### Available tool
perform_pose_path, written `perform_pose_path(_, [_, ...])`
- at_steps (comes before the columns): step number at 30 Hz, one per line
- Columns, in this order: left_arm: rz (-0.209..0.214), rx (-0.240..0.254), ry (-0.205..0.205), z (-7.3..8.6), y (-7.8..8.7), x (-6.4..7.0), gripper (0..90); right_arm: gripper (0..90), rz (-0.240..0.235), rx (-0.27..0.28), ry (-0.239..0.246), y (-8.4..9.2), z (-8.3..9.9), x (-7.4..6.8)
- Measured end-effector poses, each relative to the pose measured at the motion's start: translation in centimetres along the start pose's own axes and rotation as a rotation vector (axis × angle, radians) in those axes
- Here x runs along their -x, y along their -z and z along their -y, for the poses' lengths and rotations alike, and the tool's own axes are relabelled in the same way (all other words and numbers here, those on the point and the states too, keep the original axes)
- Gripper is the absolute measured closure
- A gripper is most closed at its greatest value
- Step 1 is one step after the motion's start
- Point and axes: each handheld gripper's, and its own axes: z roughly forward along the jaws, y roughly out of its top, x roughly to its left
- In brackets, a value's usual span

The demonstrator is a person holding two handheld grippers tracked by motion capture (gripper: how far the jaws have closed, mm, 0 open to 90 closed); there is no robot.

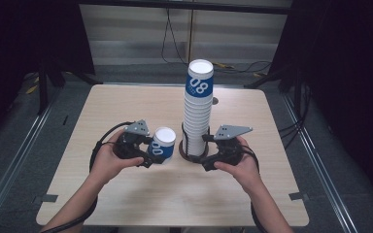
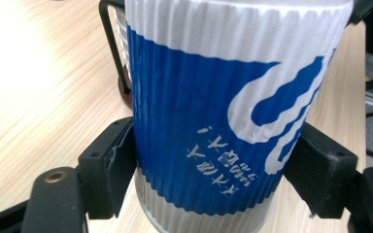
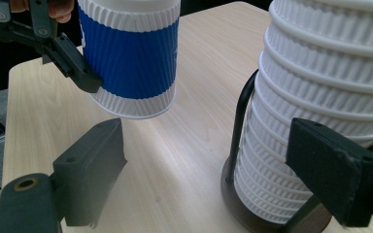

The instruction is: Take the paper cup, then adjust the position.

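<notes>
Blue-and-white paper cup (image 1: 162, 144) clamped between the left gripper's (image 1: 148, 153) jaws, held tilted just above the wooden table (image 1: 126, 104), its bottom clear of the surface in the right gripper view. Just right of it, close but apart, tall stack of cups (image 1: 198, 109) upright in a dark wire holder (image 1: 193, 151) on a round base. Right gripper (image 1: 213, 156) beside that holder, jaws spread wide around the stack's lower part, not pressing. Cables (image 1: 233, 65) on the floor beyond the table.
</notes>
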Motion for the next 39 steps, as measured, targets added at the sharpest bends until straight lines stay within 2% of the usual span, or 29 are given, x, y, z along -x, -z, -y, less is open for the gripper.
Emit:
perform_pose_path(2, [0.001, -0.009, -0.006, 0.0, -0.1, -0.1, 25.3, 13.4, 0.002, -0.001, 0.000, 0.0, 0.2, 0.0])
perform_pose_path(4, [-0.005, -0.040, -0.013, 0.0, 0.0, -0.1, 25.3, 13.4, -0.002, 0.000, -0.005, 0.0, 0.4, 0.0])
perform_pose_path(5, [-0.005, -0.033, -0.014, 0.0, -0.1, -0.1, 25.3, 13.4, 0.002, -0.003, -0.006, 0.0, 0.5, 0.0])
perform_pose_path(9, [-0.019, -0.080, -0.042, -0.2, -0.1, -0.1, 25.3, 13.4, 0.001, -0.008, -0.013, -0.1, 1.0, 0.1])
perform_pose_path(11, [-0.017, -0.097, -0.042, -0.3, -0.1, -0.1, 25.3, 13.4, 0.005, -0.009, -0.011, -0.1, 1.1, 0.1])
perform_pose_path(14, [-0.021, -0.100, -0.041, -0.3, -0.2, 0.0, 25.3, 13.4, 0.003, -0.013, -0.011, -0.1, 1.3, 0.1])
perform_pose_path(18, [-0.018, -0.119, -0.062, -0.5, -0.1, -0.1, 25.3, 13.4, 0.004, -0.017, -0.013, -0.1, 1.4, 0.1])
perform_pose_path(21, [-0.013, -0.119, -0.047, -0.5, -0.1, 0.0, 25.3, 13.4, 0.004, -0.013, -0.009, -0.1, 1.3, 0.1])
perform_pose_path(23, [-0.011, -0.142, -0.066, -0.5, -0.1, -0.1, 25.3, 13.4, 0.003, -0.014, -0.009, -0.1, 1.3, 0.1])
perform_pose_path(26, [-0.008, -0.144, -0.057, -0.4, -0.2, 0.0, 25.3, 13.4, 0.000, -0.022, -0.006, -0.2, 1.5, 0.1])
perform_pose_path(32, [-0.004, -0.185, -0.061, -0.5, -0.4, -0.1, 25.3, 13.4, -0.003, -0.033, -0.002, -0.4, 1.6, 0.0])
perform_pose_path(37, [-0.004, -0.242, -0.096, -0.8, -0.4, -0.2, 25.3, 13.4, -0.013, -0.039, 0.002, -0.6, 1.7, -0.1])
perform_pose_path(39, [-0.006, -0.234, -0.081, -0.8, -0.5, 0.0, 25.3, 13.4, -0.015, -0.043, 0.004, -0.7, 1.8, -0.1])
